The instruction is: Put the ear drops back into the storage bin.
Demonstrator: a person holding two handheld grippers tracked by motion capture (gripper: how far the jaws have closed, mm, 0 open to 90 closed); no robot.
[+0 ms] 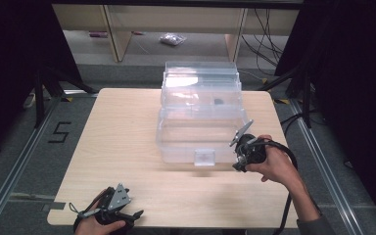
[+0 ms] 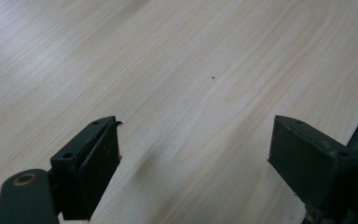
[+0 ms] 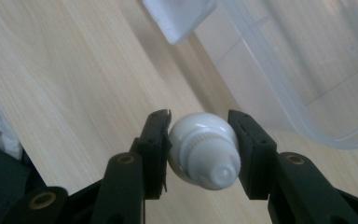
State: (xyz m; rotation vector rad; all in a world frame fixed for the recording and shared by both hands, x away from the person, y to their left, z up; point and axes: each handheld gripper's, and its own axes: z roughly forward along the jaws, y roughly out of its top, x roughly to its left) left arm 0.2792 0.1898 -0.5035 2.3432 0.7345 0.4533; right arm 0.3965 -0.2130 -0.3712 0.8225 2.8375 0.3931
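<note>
Two grippers: one in each of the person's hands, at the near side of a light wooden table (image 1: 127, 142).
Left gripper (image 2: 196, 154): jaws spread wide with nothing between them, low over bare wood at the near left corner.
Right gripper (image 3: 199, 140): jaws closed on a small white rounded object (image 3: 204, 150) with a ribbed collar and a nozzle-like tip; what it is cannot be told.
Clear plastic storage box (image 1: 196, 132): lid raised, mid-table; right gripper just beside its front right corner.
Box latch (image 1: 204, 157): front centre.
</note>
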